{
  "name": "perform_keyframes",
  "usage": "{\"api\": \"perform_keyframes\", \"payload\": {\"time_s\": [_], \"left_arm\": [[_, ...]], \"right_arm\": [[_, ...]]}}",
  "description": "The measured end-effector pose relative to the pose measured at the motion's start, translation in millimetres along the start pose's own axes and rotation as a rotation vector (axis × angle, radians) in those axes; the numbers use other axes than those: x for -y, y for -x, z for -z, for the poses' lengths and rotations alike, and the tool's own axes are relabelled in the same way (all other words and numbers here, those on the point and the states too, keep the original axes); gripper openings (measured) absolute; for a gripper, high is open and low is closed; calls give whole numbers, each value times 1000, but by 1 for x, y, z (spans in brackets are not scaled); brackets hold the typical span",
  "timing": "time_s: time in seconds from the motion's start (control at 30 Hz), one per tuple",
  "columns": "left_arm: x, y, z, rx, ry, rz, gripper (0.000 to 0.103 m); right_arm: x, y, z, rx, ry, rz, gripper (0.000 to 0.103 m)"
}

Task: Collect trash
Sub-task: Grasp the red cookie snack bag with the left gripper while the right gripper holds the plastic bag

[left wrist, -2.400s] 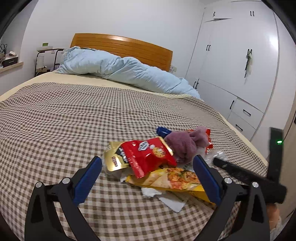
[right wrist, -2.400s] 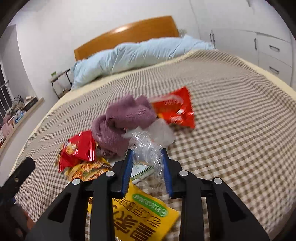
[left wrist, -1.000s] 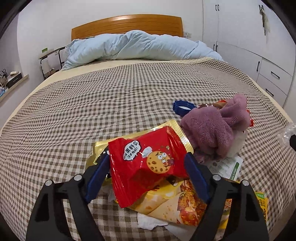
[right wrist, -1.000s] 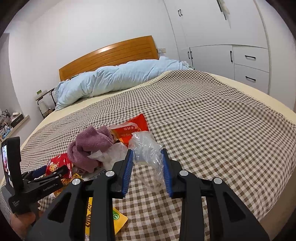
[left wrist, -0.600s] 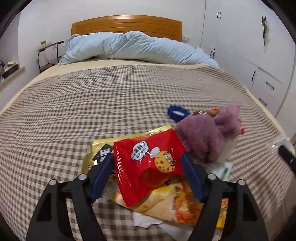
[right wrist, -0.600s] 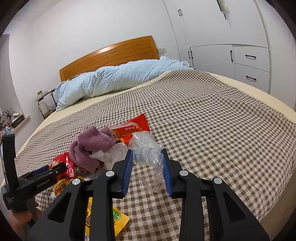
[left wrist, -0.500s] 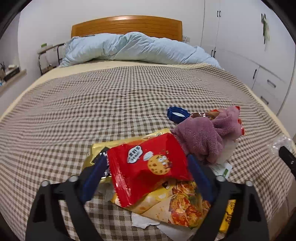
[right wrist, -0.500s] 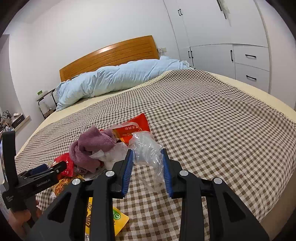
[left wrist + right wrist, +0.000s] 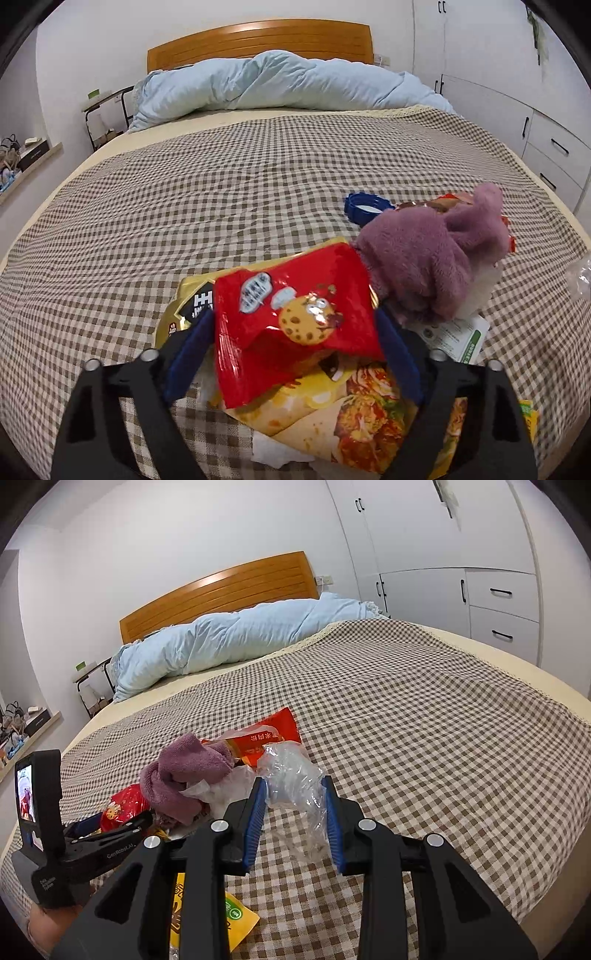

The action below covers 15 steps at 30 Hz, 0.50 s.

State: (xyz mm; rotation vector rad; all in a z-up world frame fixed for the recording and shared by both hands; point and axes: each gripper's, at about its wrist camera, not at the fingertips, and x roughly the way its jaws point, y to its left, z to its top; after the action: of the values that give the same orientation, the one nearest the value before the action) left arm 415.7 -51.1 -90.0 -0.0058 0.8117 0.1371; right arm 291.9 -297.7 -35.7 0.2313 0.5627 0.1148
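Pickup step. Left gripper [image 9: 293,341] fingers straddle the red cookie wrapper [image 9: 295,317] atop the trash pile near the bed's foot edge, looks pinched. Right gripper [image 9: 293,812] clamps a clear plastic bag [image 9: 291,775]. Next, I'd say: lift the wrapper clear without snagging the purple towel [image 9: 436,254].

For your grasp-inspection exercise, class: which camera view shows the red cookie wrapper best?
The left wrist view. There the red cookie wrapper fills the centre between the left gripper fingers, cookie print and label visible. In the right wrist view only a small crumpled red part shows, behind the left gripper and beside the purple towel.
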Motion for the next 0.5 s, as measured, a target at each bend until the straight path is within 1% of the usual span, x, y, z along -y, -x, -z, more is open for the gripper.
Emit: {"api": "perform_keyframes", "payload": {"time_s": [0.07,0.1,0.13,0.23,0.4,0.5], "left_arm": [[-1,2,2,3,-3,10,66],[-4,3,3,-2,15,37,60],[-7,4,2,2,26,44,58],[-13,11,3,11,47,79,57],[-15,22,4,43,44,106,56],[-15,34,5,90,46,135,56]], "right_arm": [[-1,1,0,3,1,-1,30],[-1,2,0,3,1,-2,30],[-1,2,0,5,1,-2,31],[0,4,-1,9,1,-3,30],[1,5,-1,11,4,-4,30],[0,5,-1,14,7,-5,30]]}}
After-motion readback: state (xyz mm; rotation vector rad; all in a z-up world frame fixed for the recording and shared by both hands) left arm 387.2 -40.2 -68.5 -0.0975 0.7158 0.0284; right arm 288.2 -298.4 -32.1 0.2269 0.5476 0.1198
